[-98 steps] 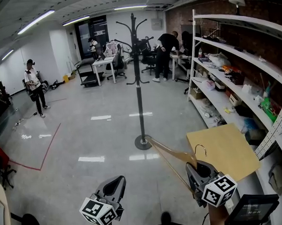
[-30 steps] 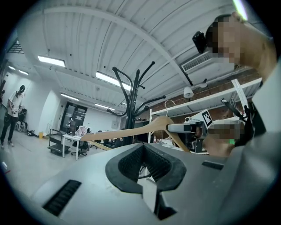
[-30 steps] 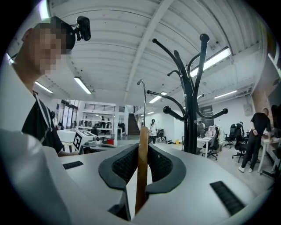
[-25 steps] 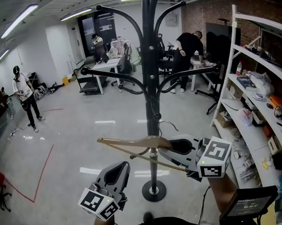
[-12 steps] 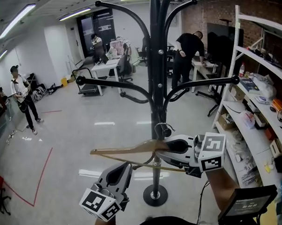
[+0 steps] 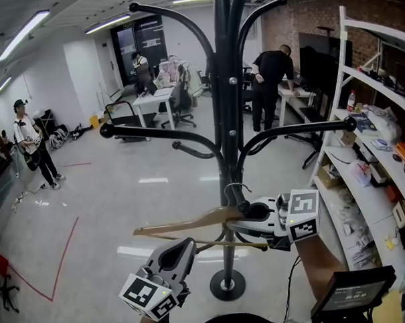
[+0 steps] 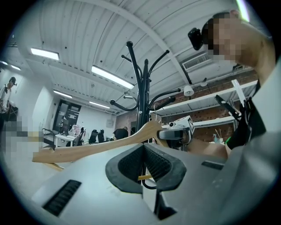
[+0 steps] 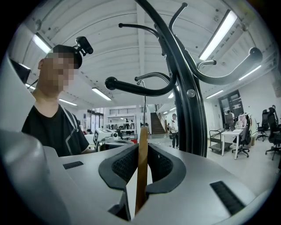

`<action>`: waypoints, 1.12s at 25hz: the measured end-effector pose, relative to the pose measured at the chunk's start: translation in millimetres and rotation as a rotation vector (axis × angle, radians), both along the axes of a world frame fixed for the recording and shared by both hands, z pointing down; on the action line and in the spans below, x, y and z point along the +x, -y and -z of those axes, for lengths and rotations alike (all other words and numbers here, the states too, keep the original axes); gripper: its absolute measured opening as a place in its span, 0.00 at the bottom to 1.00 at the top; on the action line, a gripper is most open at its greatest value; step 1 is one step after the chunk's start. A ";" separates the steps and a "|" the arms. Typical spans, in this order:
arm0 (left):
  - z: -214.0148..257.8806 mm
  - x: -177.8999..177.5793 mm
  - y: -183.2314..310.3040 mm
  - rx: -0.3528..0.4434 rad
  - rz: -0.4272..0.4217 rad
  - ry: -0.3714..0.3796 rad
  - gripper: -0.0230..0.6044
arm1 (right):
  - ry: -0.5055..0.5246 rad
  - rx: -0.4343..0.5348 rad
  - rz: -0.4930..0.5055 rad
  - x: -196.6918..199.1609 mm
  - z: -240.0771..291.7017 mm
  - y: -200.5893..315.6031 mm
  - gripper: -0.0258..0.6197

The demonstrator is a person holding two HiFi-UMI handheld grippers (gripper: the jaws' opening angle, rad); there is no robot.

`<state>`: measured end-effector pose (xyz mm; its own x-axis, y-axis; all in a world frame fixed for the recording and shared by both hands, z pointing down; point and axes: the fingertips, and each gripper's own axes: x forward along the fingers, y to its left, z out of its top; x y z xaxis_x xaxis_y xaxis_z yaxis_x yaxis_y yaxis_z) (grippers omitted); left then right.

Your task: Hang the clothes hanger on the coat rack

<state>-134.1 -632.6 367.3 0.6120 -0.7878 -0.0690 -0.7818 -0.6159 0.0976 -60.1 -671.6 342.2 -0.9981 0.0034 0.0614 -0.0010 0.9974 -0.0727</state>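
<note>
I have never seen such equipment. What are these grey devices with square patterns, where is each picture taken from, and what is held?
There is no robot. A person holds a tool in each hand: the left gripper and the right gripper; the patterned cubes are part of them. One picture comes from a camera on the person's head, the other two from a camera on each gripper. The right gripper's fingers are closed on a wooden hanger, whose wire hook is close to an arm of the black coat rack standing on the floor. The left gripper's fingers are together and hold nothing.

Wooden hanger (image 6: 185, 223) — glossy metal rack (image 6: 225, 123)
</note>
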 end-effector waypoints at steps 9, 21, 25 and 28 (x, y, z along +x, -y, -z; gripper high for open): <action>-6.9 1.5 11.2 -0.023 -0.030 -0.007 0.04 | -0.012 0.009 0.046 2.5 -11.8 18.5 0.13; -15.9 4.5 10.4 -0.047 -0.039 -0.002 0.04 | -0.012 0.047 0.154 5.4 -12.2 18.2 0.13; -19.5 3.3 7.6 -0.054 -0.033 -0.003 0.04 | -0.008 0.058 0.147 10.6 -11.5 22.1 0.13; -18.8 2.1 6.2 -0.055 -0.030 -0.002 0.04 | 0.007 0.053 0.145 15.1 -9.3 25.6 0.13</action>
